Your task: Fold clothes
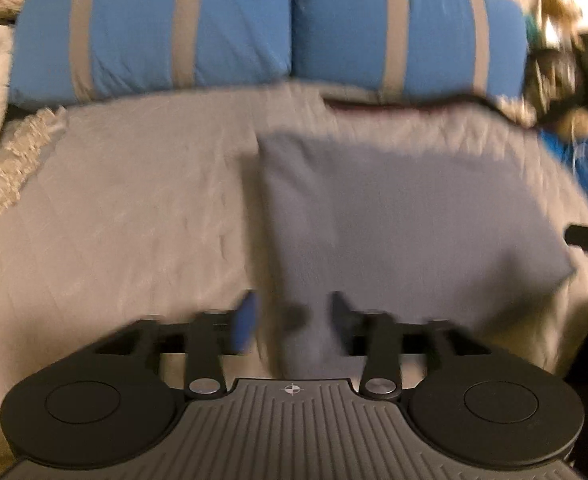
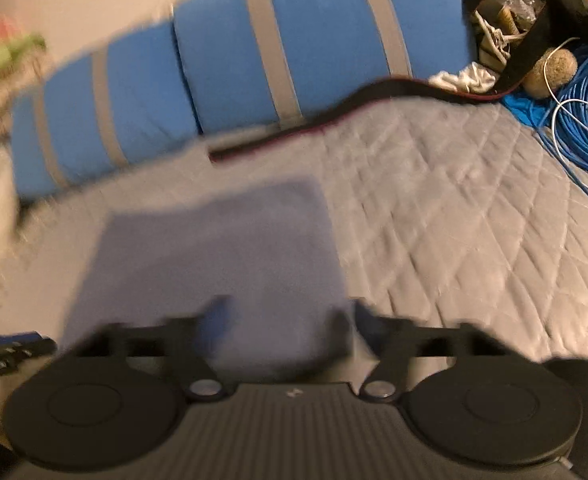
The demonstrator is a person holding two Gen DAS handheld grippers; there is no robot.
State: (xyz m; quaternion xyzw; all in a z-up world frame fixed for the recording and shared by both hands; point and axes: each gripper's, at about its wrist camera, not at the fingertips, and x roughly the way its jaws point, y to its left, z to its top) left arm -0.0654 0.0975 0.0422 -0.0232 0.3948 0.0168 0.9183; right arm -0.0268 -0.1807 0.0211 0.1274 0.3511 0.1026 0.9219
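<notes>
**Two grippers spread above a folded grey-blue cloth on a quilted bed**

Both views are blurred by motion. A folded grey-blue cloth [image 1: 393,220] lies flat on a grey quilted bedspread [image 1: 134,208], a rough rectangle with no loose sleeves showing. In the left wrist view it fills the area from the centre out toward 3 o'clock, and its near corner runs down between the fingers. In the right wrist view the same cloth [image 2: 222,256] sits at the centre and toward 9 o'clock.

The left gripper [image 1: 292,316] is at 6 o'clock in its own view, its two fingers spread apart with cloth visible in the gap. Whether the fingers touch the cloth cannot be told through the blur. The right gripper [image 2: 286,316] is likewise spread, hanging over the near edge of the cloth, pinching nothing.

At 12 o'clock, two blue pillows with grey stripes [image 1: 286,24] lie side by side along the head of the bed. A dark strap [image 2: 333,116] lies in front of them. At 2 o'clock in the right wrist view, a coil of blue cable [image 2: 573,120] sits beside the bed amid clutter. A pale fringed blanket [image 1: 10,160] lies at 9 o'clock in the left wrist view.
</notes>
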